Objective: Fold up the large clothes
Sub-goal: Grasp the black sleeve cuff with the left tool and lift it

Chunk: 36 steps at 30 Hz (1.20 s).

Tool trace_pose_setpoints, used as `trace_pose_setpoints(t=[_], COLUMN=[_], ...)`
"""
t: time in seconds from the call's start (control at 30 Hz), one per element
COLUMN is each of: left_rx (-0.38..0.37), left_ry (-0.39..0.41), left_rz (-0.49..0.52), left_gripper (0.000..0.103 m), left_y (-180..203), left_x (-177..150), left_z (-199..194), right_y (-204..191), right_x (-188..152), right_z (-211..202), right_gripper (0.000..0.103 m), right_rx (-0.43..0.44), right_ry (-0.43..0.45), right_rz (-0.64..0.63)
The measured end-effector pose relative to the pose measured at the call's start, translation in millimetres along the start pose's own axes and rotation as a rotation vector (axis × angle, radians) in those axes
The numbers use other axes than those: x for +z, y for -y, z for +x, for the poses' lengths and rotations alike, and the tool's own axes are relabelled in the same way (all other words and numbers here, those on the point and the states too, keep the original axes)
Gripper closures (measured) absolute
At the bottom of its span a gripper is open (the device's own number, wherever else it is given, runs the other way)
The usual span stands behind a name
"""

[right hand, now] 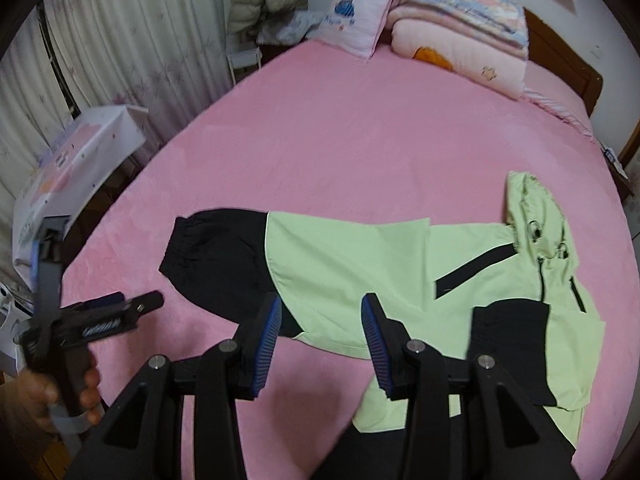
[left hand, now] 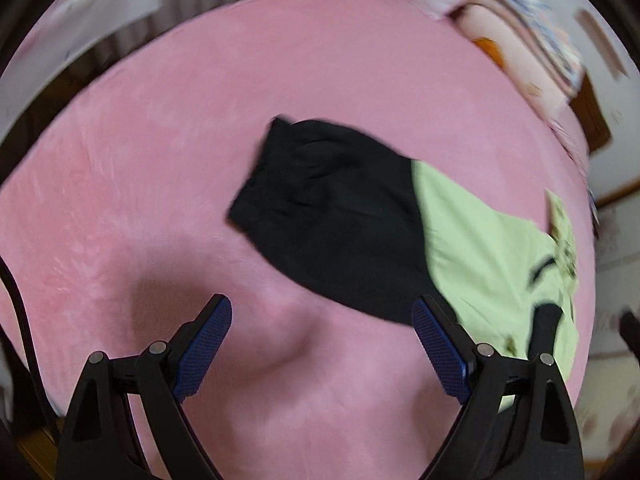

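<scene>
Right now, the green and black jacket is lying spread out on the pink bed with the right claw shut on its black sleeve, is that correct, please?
Not quite. The right claw is open and holds nothing; it hovers above the jacket, as the right wrist view shows. The rest stands: the green and black jacket lies spread out on the pink bed.

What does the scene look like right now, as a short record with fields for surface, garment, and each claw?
surface: bed with pink sheet
garment: green and black hooded jacket, spread flat, sleeve out to the left
sleeve end: black cuff
left claw: open, above the sheet near the black sleeve, holding nothing
right claw: open, over the jacket's near edge, holding nothing
bedding: folded quilts at the headboard
</scene>
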<state>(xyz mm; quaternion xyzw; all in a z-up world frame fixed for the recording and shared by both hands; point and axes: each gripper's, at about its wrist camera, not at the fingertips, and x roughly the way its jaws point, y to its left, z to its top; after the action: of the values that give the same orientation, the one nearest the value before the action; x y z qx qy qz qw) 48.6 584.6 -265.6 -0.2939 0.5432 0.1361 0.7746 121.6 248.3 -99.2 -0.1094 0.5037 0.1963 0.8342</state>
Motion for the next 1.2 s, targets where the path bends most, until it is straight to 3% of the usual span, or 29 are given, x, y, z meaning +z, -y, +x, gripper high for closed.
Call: trace_pose_setpoints(t=[0.23,0.47,0.5,0.53,0.57,0.63,0.67,0.8,0.9,1.07,1.2], left_rx=[0.011,0.042,0.045,0.052,0.064,0.065,0.052,0.059,-0.003,-0.182,-0.328], left_ry=[-0.036,-0.024,-0.018,-0.006,0.006,0.002,0.006,0.034,0.09,0.166,0.24], left_rz=[-0.132,-0.144,-0.145,-0.142,-0.13,-0.1,-0.101,-0.059,-0.018,0.056,0.195], left_gripper=[0.015,0.022,0.025,0.041,0.065,0.081,0.087,0.092,0.093,0.093,0.093], left_y=[-35,-39,-38,-37,-35,-30,-28,-14,8,61,136], left_x=[15,22,23,23,24,27,27,28,29,30,23], left_z=[68,102,103,104,105,107,106,86,54,-4,-56], right_y=[-1,11,11,12,13,16,18,29,39,61,82], right_x=[-8,-19,-21,-23,-25,-28,-29,-32,-34,-40,-48], right_z=[45,81,85,89,93,100,102,105,102,88,68], right_gripper=[0.062,0.066,0.067,0.069,0.071,0.076,0.076,0.077,0.077,0.077,0.077], right_rx=[-0.026,-0.053,-0.056,-0.06,-0.062,-0.064,-0.065,-0.074,-0.079,-0.062,-0.056], right_ry=[-0.1,-0.176,-0.184,-0.191,-0.202,-0.218,-0.223,-0.221,-0.21,-0.199,-0.172], right_rz=[0.021,0.084,0.086,0.087,0.089,0.096,0.103,0.145,0.182,0.256,0.32])
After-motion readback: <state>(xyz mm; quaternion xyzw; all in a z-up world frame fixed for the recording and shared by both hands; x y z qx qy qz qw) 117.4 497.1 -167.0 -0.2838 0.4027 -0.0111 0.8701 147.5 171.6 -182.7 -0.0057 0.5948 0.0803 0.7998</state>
